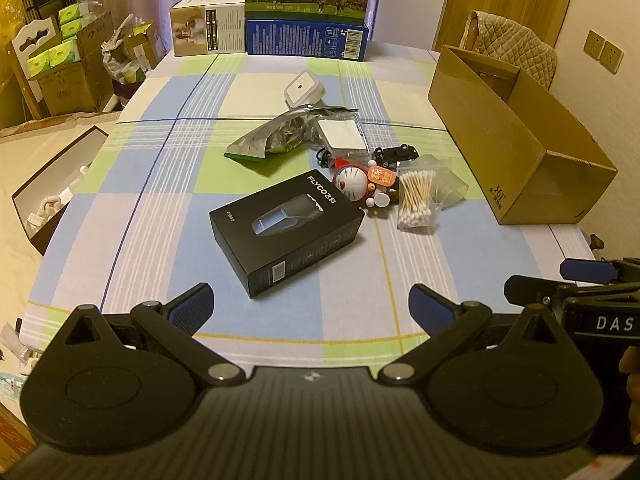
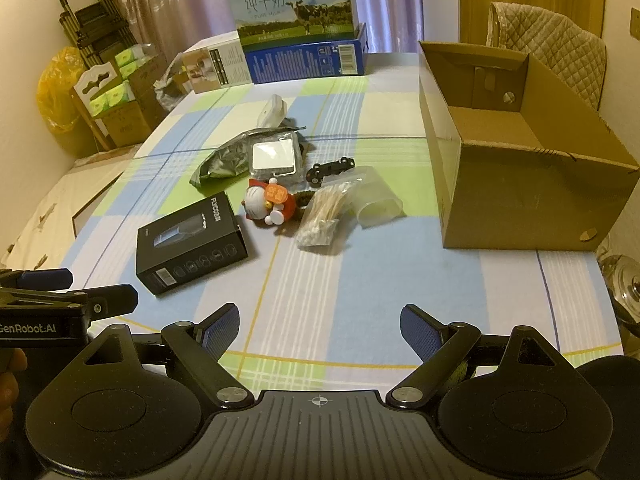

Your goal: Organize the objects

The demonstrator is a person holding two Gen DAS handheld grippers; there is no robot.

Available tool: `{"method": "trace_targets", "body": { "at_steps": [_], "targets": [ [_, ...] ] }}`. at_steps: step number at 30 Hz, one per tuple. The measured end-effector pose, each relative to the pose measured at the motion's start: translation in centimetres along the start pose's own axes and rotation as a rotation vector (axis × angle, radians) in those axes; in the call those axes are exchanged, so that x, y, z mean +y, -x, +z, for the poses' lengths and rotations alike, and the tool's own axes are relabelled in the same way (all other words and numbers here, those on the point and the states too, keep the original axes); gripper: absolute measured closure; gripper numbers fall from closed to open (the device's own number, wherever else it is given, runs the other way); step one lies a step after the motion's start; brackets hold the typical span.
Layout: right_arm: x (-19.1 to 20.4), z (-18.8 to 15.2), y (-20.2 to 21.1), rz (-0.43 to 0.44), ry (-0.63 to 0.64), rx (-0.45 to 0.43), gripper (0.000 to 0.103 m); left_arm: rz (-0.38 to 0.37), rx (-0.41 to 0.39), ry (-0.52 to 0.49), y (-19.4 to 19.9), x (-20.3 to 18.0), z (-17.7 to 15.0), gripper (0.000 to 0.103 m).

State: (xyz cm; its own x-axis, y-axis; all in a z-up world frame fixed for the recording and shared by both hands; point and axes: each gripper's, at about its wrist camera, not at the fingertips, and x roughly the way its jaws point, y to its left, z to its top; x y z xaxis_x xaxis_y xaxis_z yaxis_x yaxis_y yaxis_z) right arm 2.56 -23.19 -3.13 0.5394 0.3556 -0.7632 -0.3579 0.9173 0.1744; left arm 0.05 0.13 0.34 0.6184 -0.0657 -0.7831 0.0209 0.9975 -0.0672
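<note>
A black shaver box (image 1: 288, 232) (image 2: 191, 240) lies nearest me on the checked tablecloth (image 1: 160, 208). Behind it sit a cat figure (image 1: 354, 184) (image 2: 269, 202), a bag of cotton swabs (image 1: 418, 200) (image 2: 324, 216), a black toy car (image 1: 396, 154) (image 2: 330, 169), a foil pouch (image 1: 268, 140) (image 2: 228, 160), a white pad in plastic (image 1: 342, 136) (image 2: 274, 156) and a white lidded container (image 1: 304, 88) (image 2: 274, 110). An open cardboard box (image 1: 520, 140) (image 2: 520, 176) stands on the right. My left gripper (image 1: 310, 308) and right gripper (image 2: 320, 328) hover open over the near edge, both empty.
Milk cartons and a blue box (image 1: 308, 38) (image 2: 304, 56) stand along the table's far edge. A dark open box (image 1: 52, 192) sits off the left side, stacked cartons (image 1: 68, 64) by the wall. A quilted chair back (image 2: 560, 52) rises behind the cardboard box.
</note>
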Motion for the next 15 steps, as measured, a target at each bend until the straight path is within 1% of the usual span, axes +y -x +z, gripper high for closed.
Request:
{"method": "trace_targets", "body": {
  "at_steps": [11,15],
  "targets": [
    [-0.17,-0.13,-0.23,-0.001,0.003,0.004,0.017,-0.013,0.004,0.007,-0.25,0.59,-0.12,0.001],
    [-0.26,-0.34,-0.38,-0.003,0.004,0.003,0.017,-0.012,0.007,-0.005,-0.31,0.89,0.05,0.001]
  ]
}}
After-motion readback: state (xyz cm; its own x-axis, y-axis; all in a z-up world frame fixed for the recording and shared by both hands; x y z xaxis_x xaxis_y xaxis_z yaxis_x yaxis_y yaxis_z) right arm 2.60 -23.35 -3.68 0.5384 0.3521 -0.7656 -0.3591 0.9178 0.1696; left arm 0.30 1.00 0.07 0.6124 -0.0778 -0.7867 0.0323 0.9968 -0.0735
